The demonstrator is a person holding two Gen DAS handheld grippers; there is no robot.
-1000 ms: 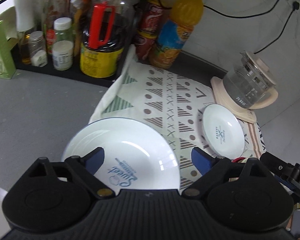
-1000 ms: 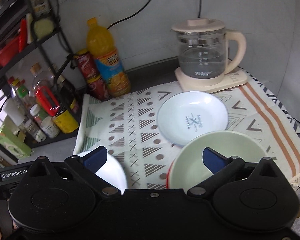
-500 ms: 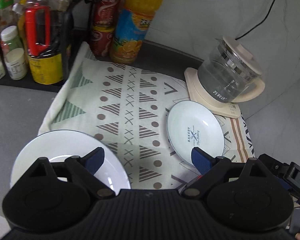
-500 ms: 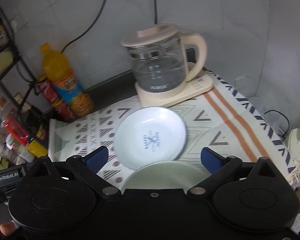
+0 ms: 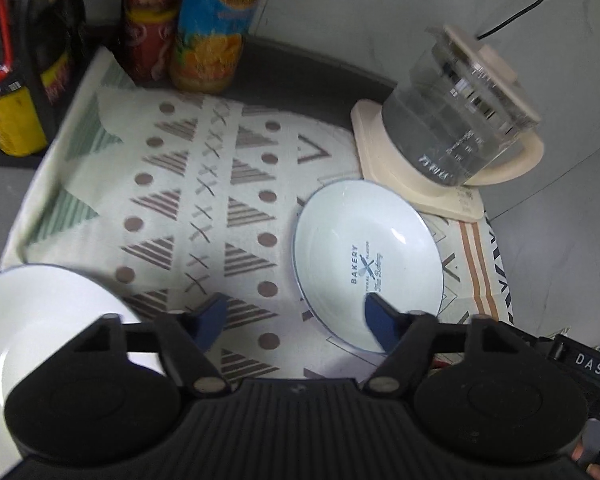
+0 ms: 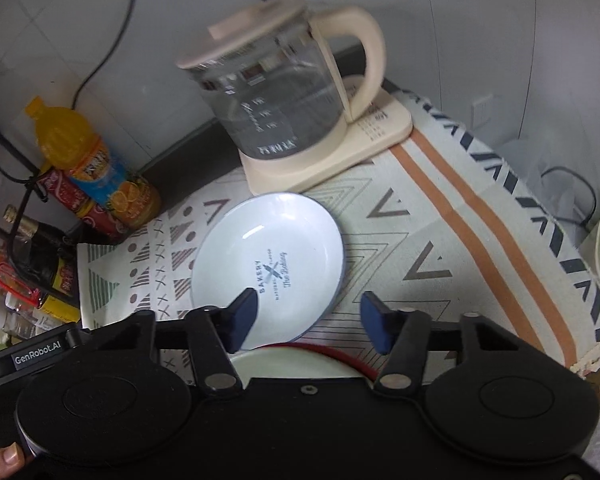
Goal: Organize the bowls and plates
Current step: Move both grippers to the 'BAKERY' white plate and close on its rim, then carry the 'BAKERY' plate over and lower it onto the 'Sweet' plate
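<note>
A white "Bakery" plate (image 5: 368,264) lies on the patterned cloth (image 5: 204,200) in front of the kettle; it also shows in the right wrist view (image 6: 268,268). My left gripper (image 5: 296,320) is open above the cloth, its right finger over the plate's near-left rim. A larger white plate (image 5: 40,332) lies at lower left. My right gripper (image 6: 312,320) is open, holding nothing, its left finger over the Bakery plate's near rim. A pale bowl with a red rim (image 6: 300,364) sits just under it, mostly hidden.
A glass kettle (image 6: 276,96) on a cream base stands behind the plate. An orange juice bottle (image 6: 88,164), red cans (image 5: 148,32) and sauce bottles (image 6: 44,264) line the back left. The cloth's fringed edge (image 6: 596,340) is at the right.
Both grippers have moved forward and closer to the Bakery plate, which now looks larger. The big white plate slid to the left wrist view's lower left; the bowl sank under the right gripper.
</note>
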